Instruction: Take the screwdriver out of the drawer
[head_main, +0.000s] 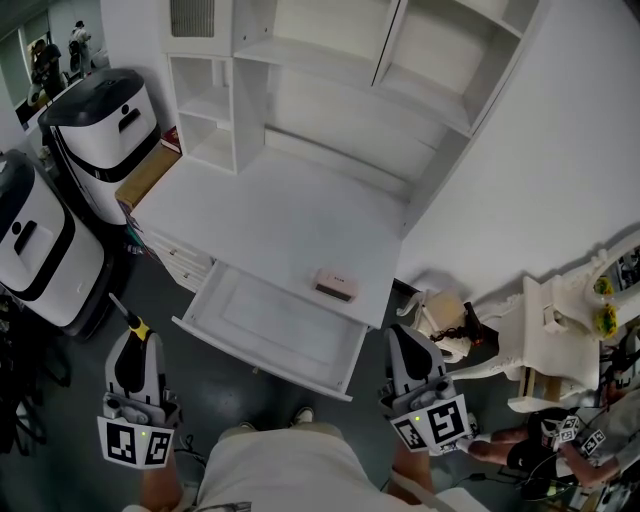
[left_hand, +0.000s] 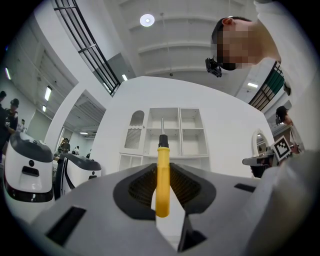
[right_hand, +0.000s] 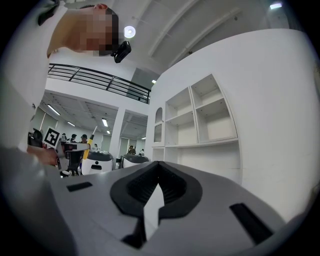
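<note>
The screwdriver (head_main: 132, 322) has a yellow handle and a black collar, and its thin metal shaft points up and away from me. My left gripper (head_main: 134, 338) is shut on the handle, held in the air left of the open white drawer (head_main: 300, 357). In the left gripper view the screwdriver (left_hand: 162, 175) stands upright between the dark pads of the left gripper (left_hand: 162, 187). My right gripper (head_main: 403, 335) hangs beside the drawer's right corner. In the right gripper view the right gripper (right_hand: 156, 192) is shut with nothing in it.
The drawer is pulled out from a white desk (head_main: 250, 210) with shelf cubbies behind. A small pink box (head_main: 335, 285) lies near the desk's front edge. Two white and black machines (head_main: 100, 130) stand at the left. White furniture (head_main: 540, 330) and another person's hand (head_main: 495, 447) are at the right.
</note>
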